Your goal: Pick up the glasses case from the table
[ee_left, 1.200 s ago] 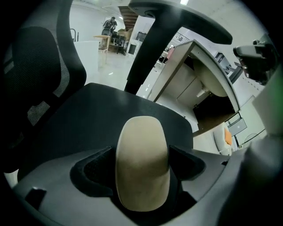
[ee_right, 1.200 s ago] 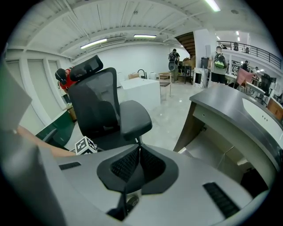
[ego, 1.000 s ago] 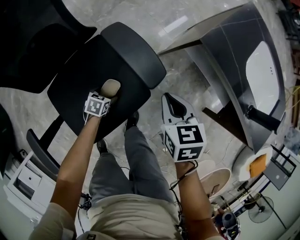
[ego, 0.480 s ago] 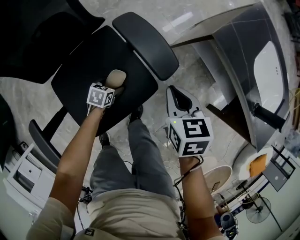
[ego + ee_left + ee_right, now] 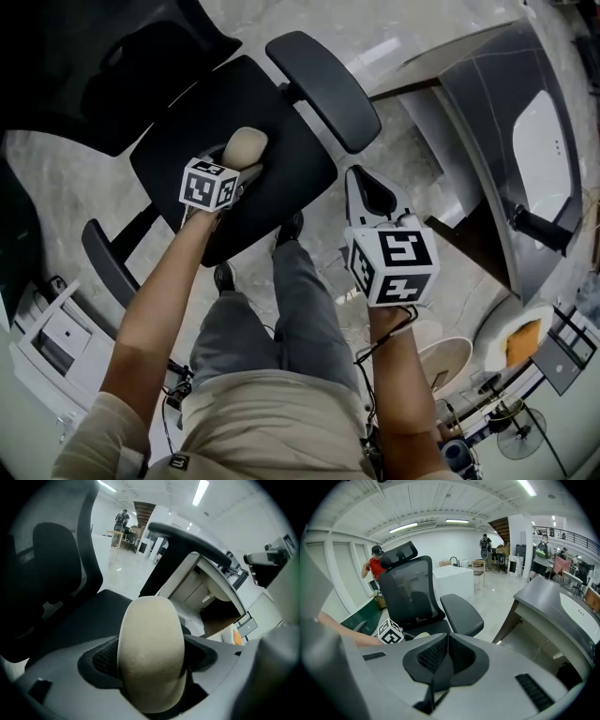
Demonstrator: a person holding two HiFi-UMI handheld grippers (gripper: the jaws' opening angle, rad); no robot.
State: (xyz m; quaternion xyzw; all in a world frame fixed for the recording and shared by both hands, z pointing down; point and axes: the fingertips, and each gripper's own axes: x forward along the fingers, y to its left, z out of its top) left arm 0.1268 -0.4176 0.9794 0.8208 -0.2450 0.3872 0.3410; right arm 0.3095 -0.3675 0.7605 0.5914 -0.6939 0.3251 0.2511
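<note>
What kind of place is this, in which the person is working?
Probably a large open-plan office hall: a black office chair stands beside a grey curved desk, and further back people stand below a railed upper level.

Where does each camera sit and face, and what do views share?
Head view: on the head, steeply down at the black office chair; forearms, legs, left gripper, right gripper show.
Left gripper view: on that gripper, facing the chair; jaws grip the beige oval glasses case.
Right gripper view: on that gripper, facing the chair; shut jaws, left forearm show.
Shared: the chair.
</note>
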